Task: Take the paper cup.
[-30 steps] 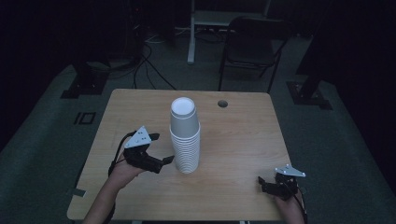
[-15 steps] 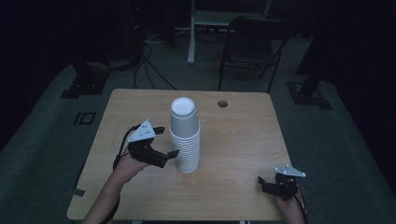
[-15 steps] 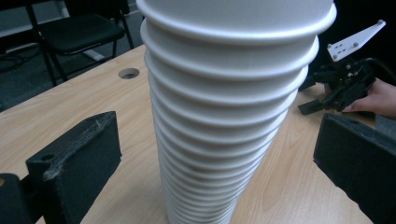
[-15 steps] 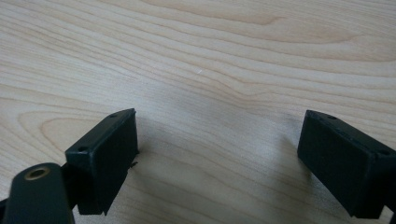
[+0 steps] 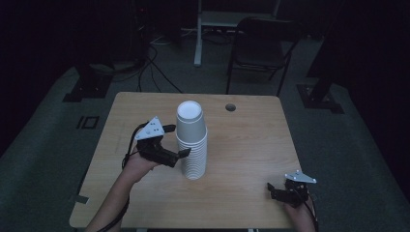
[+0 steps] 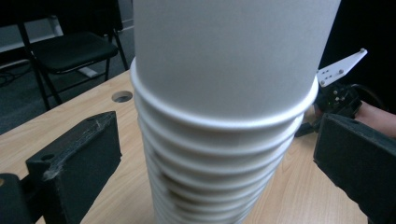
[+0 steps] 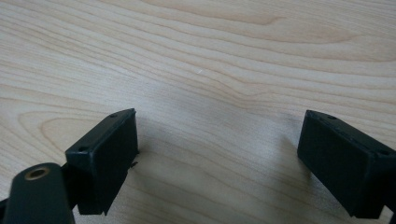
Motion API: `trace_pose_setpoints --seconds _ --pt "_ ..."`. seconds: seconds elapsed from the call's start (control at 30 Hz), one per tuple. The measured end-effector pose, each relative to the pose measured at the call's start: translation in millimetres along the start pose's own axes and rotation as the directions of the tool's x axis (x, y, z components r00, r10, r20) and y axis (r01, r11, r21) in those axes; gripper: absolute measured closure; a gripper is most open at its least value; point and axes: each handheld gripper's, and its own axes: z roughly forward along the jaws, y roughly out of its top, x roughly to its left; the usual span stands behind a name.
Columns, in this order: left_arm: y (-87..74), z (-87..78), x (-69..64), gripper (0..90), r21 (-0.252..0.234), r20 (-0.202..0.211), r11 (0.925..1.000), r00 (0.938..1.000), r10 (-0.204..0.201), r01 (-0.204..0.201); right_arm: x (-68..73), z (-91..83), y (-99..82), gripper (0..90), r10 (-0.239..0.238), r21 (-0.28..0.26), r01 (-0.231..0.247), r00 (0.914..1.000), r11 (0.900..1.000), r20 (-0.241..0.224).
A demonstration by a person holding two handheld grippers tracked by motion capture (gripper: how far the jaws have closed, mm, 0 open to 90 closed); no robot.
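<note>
The wooden bench [image 5: 241,145] stands on a dark floor [image 5: 43,140], with a round hole [image 5: 230,107] near its far edge. Beyond it sits a black chair [image 5: 263,46] beside a pale post [image 5: 198,34], and cables [image 5: 154,53] trail across the floor.

A tall stack of white paper cups [image 5: 192,140] stands upright near the middle of the bench, open mouth up. Many rims show one under another down its side.

The left gripper [image 5: 175,141] is raised at the stack's left side, its jaws spread wide with one on each side of the cups. In the left gripper view the stack [image 6: 224,112] stands between the two jaws with a gap on both sides, so neither jaw touches it.

The right gripper [image 5: 271,190] rests low near the bench's near right corner, well apart from the cups. Its jaws are spread too, with bare wood grain between them in the right gripper view [image 7: 219,154].
</note>
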Motion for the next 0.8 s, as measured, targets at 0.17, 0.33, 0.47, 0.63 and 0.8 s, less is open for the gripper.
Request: trace_pose_setpoints --seconds 0.17,0.33,0.47,0.63,0.8 --pt "1.4 4.5 -0.6 1.0 -0.005 0.003 1.0 1.0 0.004 -0.004 0.1 0.0 0.0 11.6 -0.002 0.0 0.002 1.0 1.0 -0.001" --pt "0.9 7.6 0.8 1.0 -0.018 0.002 0.9998 1.0 -0.002 0.002 0.1 0.0 0.0 11.6 -0.002 0.0 0.002 1.0 1.0 -0.001" --pt "-0.3 10.4 2.6 1.0 -0.028 0.013 0.9996 0.9999 -0.01 0.01 0.1 0.0 0.0 11.6 -0.002 0.0 0.002 1.0 1.0 -0.001" --pt "-1.2 13.3 3.3 1.0 -0.029 0.013 0.9995 0.9999 -0.01 0.01 0.1 0.0 0.0 11.6 -0.003 0.0 0.003 1.0 1.0 -0.002" --pt "-0.8 15.4 3.4 3.0 -0.037 0.015 0.9993 0.9998 -0.009 0.01 0.2 0.0 0.0 11.6 -0.004 0.0 0.004 1.0 1.0 -0.004"
